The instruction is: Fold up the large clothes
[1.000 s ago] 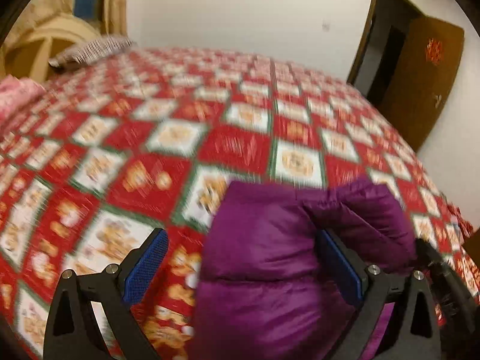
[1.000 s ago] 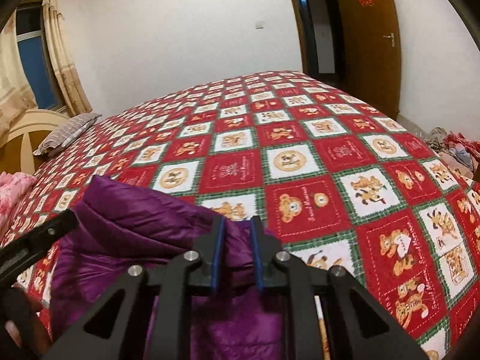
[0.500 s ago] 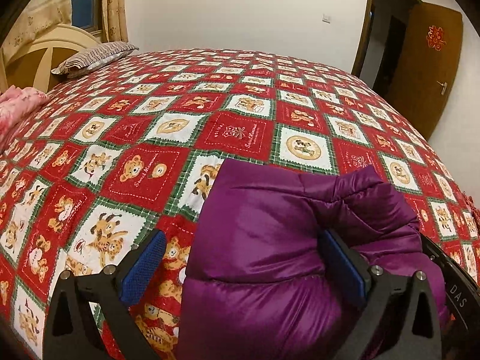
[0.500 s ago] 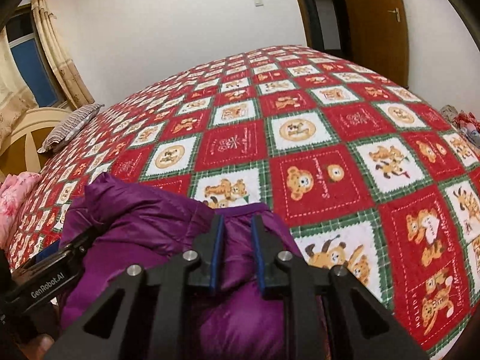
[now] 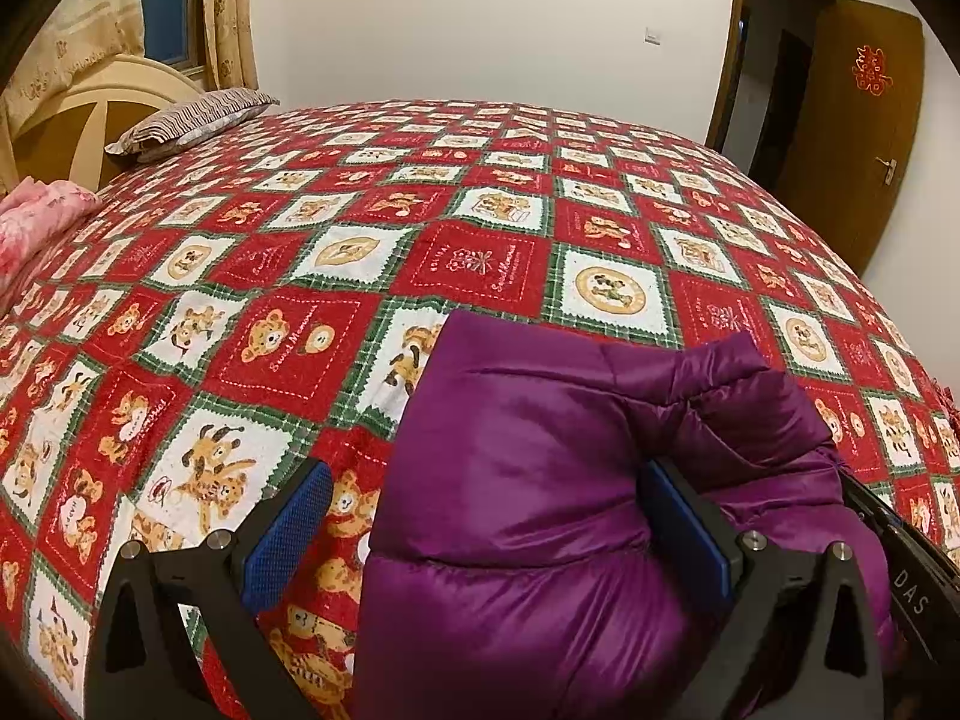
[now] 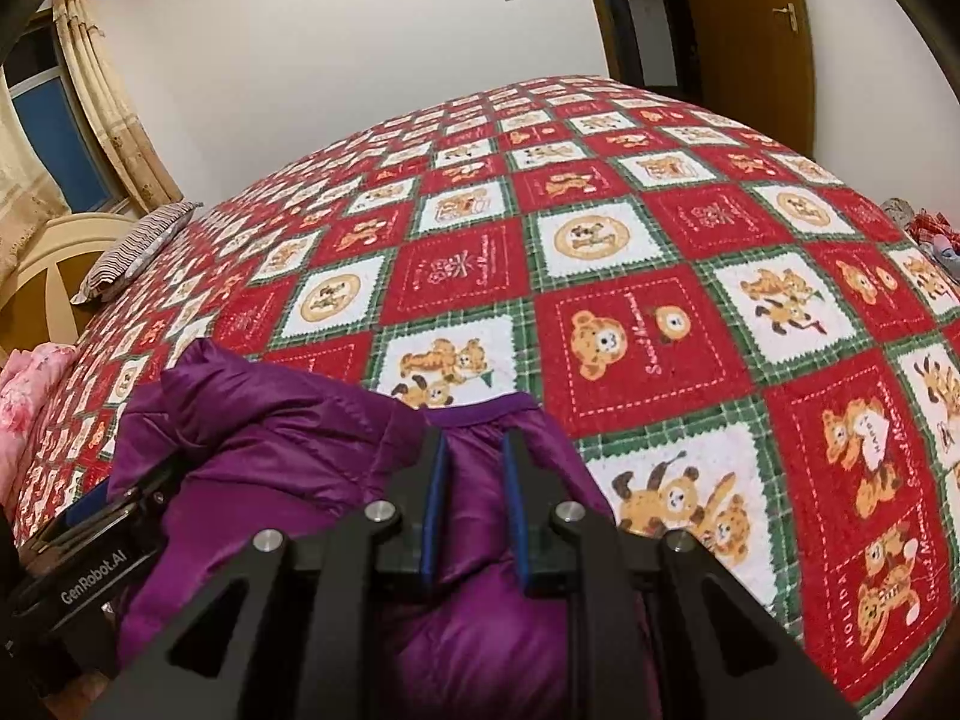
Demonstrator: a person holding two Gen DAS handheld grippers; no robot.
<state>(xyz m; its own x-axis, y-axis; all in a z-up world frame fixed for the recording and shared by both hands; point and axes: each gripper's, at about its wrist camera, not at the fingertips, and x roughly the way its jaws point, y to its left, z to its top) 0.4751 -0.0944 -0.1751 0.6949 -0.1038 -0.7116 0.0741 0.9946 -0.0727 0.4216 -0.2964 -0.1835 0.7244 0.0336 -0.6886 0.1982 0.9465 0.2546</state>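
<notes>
A purple puffer jacket (image 5: 516, 480) lies bunched at the near edge of the bed, on a red and white bear-print bedspread (image 5: 468, 264). My left gripper (image 5: 486, 525) stands open and wide around the jacket's bulk. Its right pad (image 5: 684, 516) is sunk into the fabric, while its left pad (image 5: 288, 534) stands clear over the bedspread. My right gripper (image 6: 475, 498) is shut on a fold of the purple jacket (image 6: 288, 450) near its hem. The left gripper's body (image 6: 90, 582) shows at the left edge of the right wrist view.
A striped pillow (image 5: 192, 120) and pink bedding (image 5: 36, 222) lie at the far left by a cream headboard (image 5: 90, 114). A brown door (image 5: 852, 120) stands open at the right. Loose clothes (image 6: 924, 228) lie beyond the bed's right edge.
My right gripper has sunk a little toward the bed with the jacket fold still in it. The left view has steadied; the left gripper's jaws stay wide.
</notes>
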